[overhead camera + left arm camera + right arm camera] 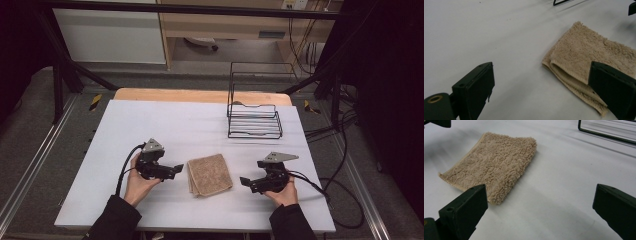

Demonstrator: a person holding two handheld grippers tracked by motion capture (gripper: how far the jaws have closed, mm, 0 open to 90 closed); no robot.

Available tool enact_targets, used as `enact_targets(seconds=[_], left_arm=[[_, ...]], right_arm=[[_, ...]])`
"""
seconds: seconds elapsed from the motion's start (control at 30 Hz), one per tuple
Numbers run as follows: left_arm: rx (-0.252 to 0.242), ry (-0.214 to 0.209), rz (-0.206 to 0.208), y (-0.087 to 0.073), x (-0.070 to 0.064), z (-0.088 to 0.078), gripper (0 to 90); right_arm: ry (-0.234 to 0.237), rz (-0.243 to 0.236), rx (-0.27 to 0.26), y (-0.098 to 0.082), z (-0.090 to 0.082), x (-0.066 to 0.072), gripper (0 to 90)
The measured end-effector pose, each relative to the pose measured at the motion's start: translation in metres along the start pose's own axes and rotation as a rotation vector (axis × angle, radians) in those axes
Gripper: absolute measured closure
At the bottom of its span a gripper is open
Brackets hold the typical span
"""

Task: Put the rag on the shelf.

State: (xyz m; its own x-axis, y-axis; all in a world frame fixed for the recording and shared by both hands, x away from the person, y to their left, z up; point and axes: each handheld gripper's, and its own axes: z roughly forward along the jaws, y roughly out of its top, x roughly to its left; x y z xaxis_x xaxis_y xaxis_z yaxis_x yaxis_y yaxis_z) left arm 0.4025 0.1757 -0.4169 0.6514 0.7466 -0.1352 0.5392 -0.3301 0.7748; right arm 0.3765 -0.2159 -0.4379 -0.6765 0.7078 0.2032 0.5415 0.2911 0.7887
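in the left gripper view the near corner of the folded brown towel (584, 57) is hidden behind one black jaw, and the wire rack (560, 2) is cut off at the top. in the right gripper view the rack is cut off too.

the towel (209, 174) lies flat on the white table (165, 125), between the two grippers. the rack (254, 107) stands well behind it.

the left gripper (176, 170) has its jaws wide apart with nothing in them, just beside the towel. the right gripper (246, 183) is wide apart too, holds nothing, and sits near the towel without touching it.
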Motion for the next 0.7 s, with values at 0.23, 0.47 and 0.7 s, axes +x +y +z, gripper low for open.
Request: enact_targets(seconds=[0.23, 0.47, 0.7], left_arm=[[0.042, 0.021, -0.033, 0.005, -0.005, 0.022, 11.4], [0.051, 0.027, -0.082, 0.004, -0.008, 0.037, 26.7], [0.066, 0.034, -0.114, 0.006, -0.010, 0.049, 40.8]], right_arm=[[-0.002, -0.001, 0.010, -0.001, 0.001, 0.000, 0.5], [0.000, 0.002, 0.010, -0.001, 0.003, 0.001, 0.5], [0.000, 0.001, 0.019, -0.001, 0.004, 0.000, 0.7]])
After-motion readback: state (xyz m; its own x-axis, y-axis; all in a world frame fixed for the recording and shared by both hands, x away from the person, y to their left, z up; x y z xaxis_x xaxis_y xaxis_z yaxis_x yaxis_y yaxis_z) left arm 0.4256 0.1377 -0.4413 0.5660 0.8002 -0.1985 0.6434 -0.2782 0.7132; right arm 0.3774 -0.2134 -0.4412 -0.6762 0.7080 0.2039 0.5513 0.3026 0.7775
